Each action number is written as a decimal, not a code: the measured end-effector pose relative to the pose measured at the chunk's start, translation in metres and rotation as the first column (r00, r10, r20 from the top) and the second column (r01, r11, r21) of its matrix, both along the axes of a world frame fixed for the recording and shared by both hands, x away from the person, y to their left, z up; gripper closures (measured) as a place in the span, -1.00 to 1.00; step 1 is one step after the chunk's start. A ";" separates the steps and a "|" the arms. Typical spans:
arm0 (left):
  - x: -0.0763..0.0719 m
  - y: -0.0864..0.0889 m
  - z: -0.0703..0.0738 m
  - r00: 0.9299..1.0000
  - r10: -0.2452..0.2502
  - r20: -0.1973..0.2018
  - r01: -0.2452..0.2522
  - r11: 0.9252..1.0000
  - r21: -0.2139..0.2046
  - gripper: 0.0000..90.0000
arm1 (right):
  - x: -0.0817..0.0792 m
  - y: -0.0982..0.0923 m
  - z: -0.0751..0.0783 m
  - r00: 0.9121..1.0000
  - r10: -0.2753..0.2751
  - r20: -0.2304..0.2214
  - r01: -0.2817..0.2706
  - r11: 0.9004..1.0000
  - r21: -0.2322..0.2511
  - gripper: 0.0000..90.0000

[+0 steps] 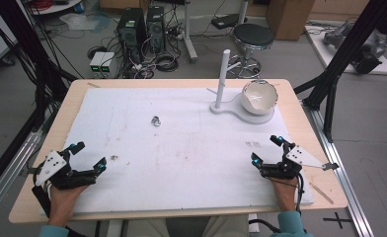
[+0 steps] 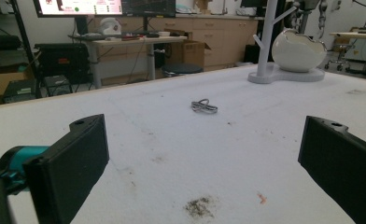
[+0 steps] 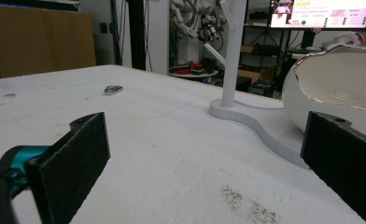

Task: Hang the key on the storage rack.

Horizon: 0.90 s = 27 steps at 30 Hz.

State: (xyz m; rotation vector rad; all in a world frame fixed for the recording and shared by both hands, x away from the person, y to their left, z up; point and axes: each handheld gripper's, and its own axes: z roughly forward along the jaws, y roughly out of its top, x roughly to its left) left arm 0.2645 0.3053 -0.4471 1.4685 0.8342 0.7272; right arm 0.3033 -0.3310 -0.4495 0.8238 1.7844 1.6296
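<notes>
White foam sheet covers the worktop (image 1: pixel 43 143), stained in spots, with computers and a stool on the floor beyond. A small metal ring (image 1: pixel 156 121) lies alone on the sheet, roughly at 1 o'clock from the left claw (image 1: pixel 87 157) and well apart from it; at the far right a white stand (image 1: pixel 222 79) shares a base with a bowl (image 1: pixel 259 97). Picking up the ring looks like the step in hand, and the left claw is nearer. To do it well, I would bring the jaws low and level over the sheet, straddle the ring across its narrow side, and close gently so it does not skid. Both claws are released, jaws spread wide, holding and touching nothing; the right claw (image 1: pixel 267 149) rests near the front edge, at about 6 o'clock from the bowl
</notes>
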 end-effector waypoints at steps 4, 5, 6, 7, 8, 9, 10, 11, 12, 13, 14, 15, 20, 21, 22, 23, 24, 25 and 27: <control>0.013 0.000 0.028 1.000 -0.010 -0.013 0.011 0.999 0.053 -0.95 | 0.000 -0.001 0.000 1.000 0.001 0.005 -0.001 1.000 -0.001 -0.99; 0.018 0.000 0.037 1.000 -0.018 -0.009 0.019 0.997 0.072 -0.95 | 0.000 -0.001 0.000 1.000 -0.001 0.006 0.001 1.000 -0.002 -0.99; 0.023 -0.002 0.046 1.000 -0.025 -0.010 0.025 0.996 0.091 -0.95 | 0.000 -0.001 0.000 1.000 -0.001 0.006 0.001 1.000 -0.002 -0.99; 0.030 -0.004 0.057 0.999 -0.035 -0.009 0.036 0.993 0.116 -0.95 | 0.000 -0.001 0.000 1.000 0.000 0.003 0.000 1.000 0.001 -0.99; 0.035 -0.006 0.064 0.999 -0.041 -0.006 0.042 0.991 0.131 -0.95 | 0.000 -0.001 0.000 1.000 0.001 -0.002 -0.001 1.000 0.007 -0.99; 0.041 -0.008 0.073 0.999 -0.046 -0.003 0.046 0.987 0.152 -0.95 | 0.000 -0.001 0.000 1.000 0.001 -0.002 -0.001 1.000 0.007 -0.99; 0.047 -0.010 0.082 0.998 -0.056 -0.001 0.055 0.984 0.168 -0.95 | 0.001 -0.001 0.000 1.000 0.000 -0.002 0.000 1.000 0.008 -0.99; 0.061 -0.016 0.099 0.997 -0.077 -0.009 0.077 0.978 0.196 -0.95 | 0.000 -0.001 0.000 1.000 0.001 -0.003 -0.001 1.000 0.009 -0.99; 0.061 -0.016 0.099 0.997 -0.077 -0.009 0.077 0.978 0.196 -0.95 | 0.000 -0.001 0.000 1.000 0.000 -0.003 0.000 1.000 0.009 -0.99; 0.068 -0.020 0.107 0.996 -0.086 -0.019 0.088 0.972 0.218 -0.95 | 0.000 -0.001 0.000 1.000 0.000 -0.002 0.000 1.000 0.007 -0.99; 0.075 -0.024 0.114 0.995 -0.094 -0.029 0.098 0.966 0.240 -0.95 | 0.000 -0.001 0.000 1.000 -0.002 -0.005 0.002 1.000 0.006 -0.99; 0.083 -0.030 0.122 0.993 -0.107 -0.047 0.116 0.957 0.265 -0.95 | 0.000 -0.001 0.000 1.000 -0.004 -0.003 0.004 1.000 0.005 -0.99; 0.114 -0.050 0.141 0.984 -0.136 -0.118 0.169 0.924 0.342 -0.95 | 0.000 -0.001 0.000 1.000 -0.003 0.000 0.003 1.000 0.005 -0.99; 0.120 -0.054 0.144 0.982 -0.143 -0.127 0.179 0.918 0.353 -0.95 | 0.000 -0.001 0.000 1.000 -0.003 0.000 0.003 1.000 0.005 -0.99; 0.125 -0.058 0.146 0.980 -0.148 -0.135 0.187 0.915 0.356 -0.95 | 0.000 -0.001 0.000 1.000 0.001 0.003 -0.001 1.000 0.001 -0.99; 0.137 -0.064 0.148 0.975 -0.151 -0.161 0.202 0.905 0.374 -0.95 | 0.000 -0.001 0.000 1.000 0.001 0.002 -0.001 1.000 0.002 -0.99; 0.137 -0.064 0.148 0.975 -0.151 -0.161 0.202 0.905 0.374 -0.95 | 0.000 -0.001 0.000 1.000 -0.002 0.001 0.002 1.000 0.002 -0.99; 0.142 -0.067 0.148 0.973 -0.151 -0.176 0.209 0.900 0.383 -0.95 | 0.000 -0.001 0.000 1.000 -0.001 0.001 0.001 1.000 0.002 -0.99; 0.153 -0.073 0.148 0.968 -0.147 -0.201 0.220 0.886 0.409 -0.95 | 0.001 -0.001 0.000 1.000 0.003 0.005 -0.003 1.000 0.000 -0.99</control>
